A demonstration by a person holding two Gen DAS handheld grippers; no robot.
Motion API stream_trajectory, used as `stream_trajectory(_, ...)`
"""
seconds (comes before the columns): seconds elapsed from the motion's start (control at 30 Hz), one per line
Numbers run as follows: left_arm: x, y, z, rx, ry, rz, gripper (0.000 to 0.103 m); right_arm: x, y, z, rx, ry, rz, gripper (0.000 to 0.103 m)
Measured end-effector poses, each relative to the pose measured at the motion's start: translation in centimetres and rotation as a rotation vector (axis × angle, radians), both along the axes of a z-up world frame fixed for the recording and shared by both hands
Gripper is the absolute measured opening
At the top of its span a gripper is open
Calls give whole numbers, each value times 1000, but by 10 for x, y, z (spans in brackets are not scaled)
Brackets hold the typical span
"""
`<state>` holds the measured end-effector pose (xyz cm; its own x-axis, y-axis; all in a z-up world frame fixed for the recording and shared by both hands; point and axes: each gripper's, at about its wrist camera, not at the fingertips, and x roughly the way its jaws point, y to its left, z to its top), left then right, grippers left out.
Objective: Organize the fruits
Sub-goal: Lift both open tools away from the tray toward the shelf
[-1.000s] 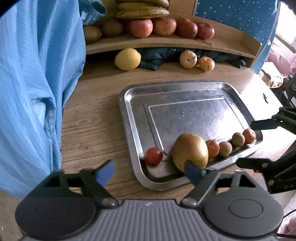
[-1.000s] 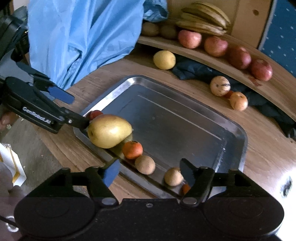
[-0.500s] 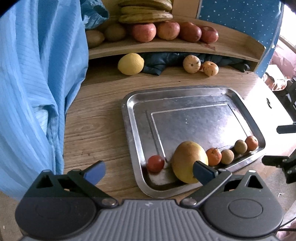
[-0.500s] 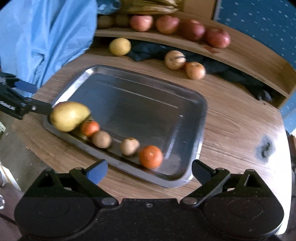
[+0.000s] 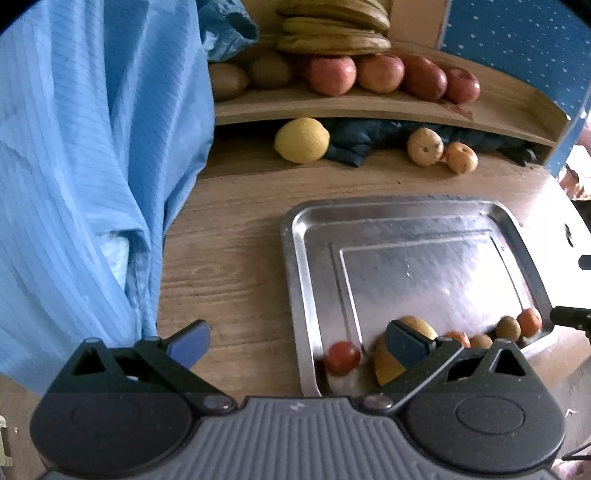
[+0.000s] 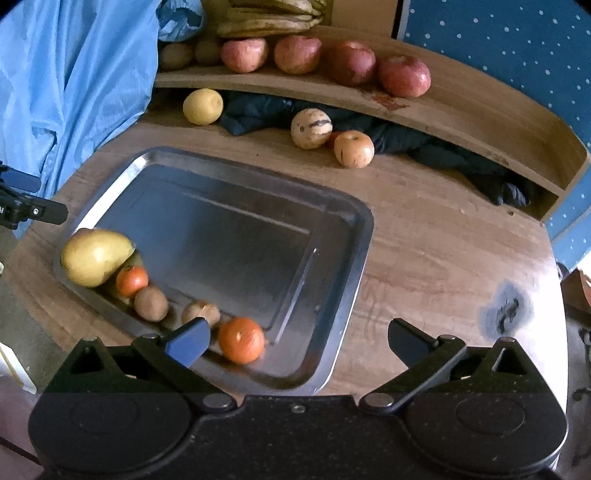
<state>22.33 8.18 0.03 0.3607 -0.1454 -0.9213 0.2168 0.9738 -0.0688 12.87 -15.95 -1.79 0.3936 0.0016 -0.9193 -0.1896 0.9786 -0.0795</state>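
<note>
- Fruits on the metal tray (image 6: pixel 343 236) form a row along its near edge: a yellow-green pear (image 6: pixel 94 256), a small orange fruit (image 6: pixel 132 280), two brown kiwis (image 6: pixel 150 303), and a larger orange fruit (image 6: pixel 241 339).
- One small red fruit (image 5: pixel 342 357) sits left of the pear in the left wrist view, in the tray's near corner.
- My left gripper (image 5: pixel 295 345) is spread wide and grasps nothing. Its jaws have just been opening. Its right finger stands in front of the pear without pressing on it; its left finger hangs over the bare wooden table (image 5: pixel 229 280).
- My right gripper (image 6: pixel 297 341) is also spread fully and empty. Its jaws have just been opening. The larger orange fruit lies between the fingers, close to the left one; whether they touch I cannot tell.
- Fruits outside the tray: a yellow lemon (image 6: pixel 203 106), a striped round fruit (image 6: pixel 311 128) and a pale apple (image 6: pixel 354 148) lie on the table beside a dark cloth (image 6: pixel 258 112).
- On the wooden shelf (image 6: pixel 443 99) stand four red apples (image 6: pixel 297 54), brown kiwis at the left end, and bananas (image 6: pixel 266 22) stacked behind.
- A blue garment (image 5: pixel 92 147) hangs at the left of the table.
</note>
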Motion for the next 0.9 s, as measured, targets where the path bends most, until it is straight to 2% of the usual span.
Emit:
stream_trajectory(0.37, 28, -20, -4, 4, 5, 101, 103, 34, -18, -2, 14, -25, 40, 102)
stream_trajectory(0.9, 52, -55, -7, 10, 0, 100, 103, 72, -17, -7, 63, -40, 130, 102)
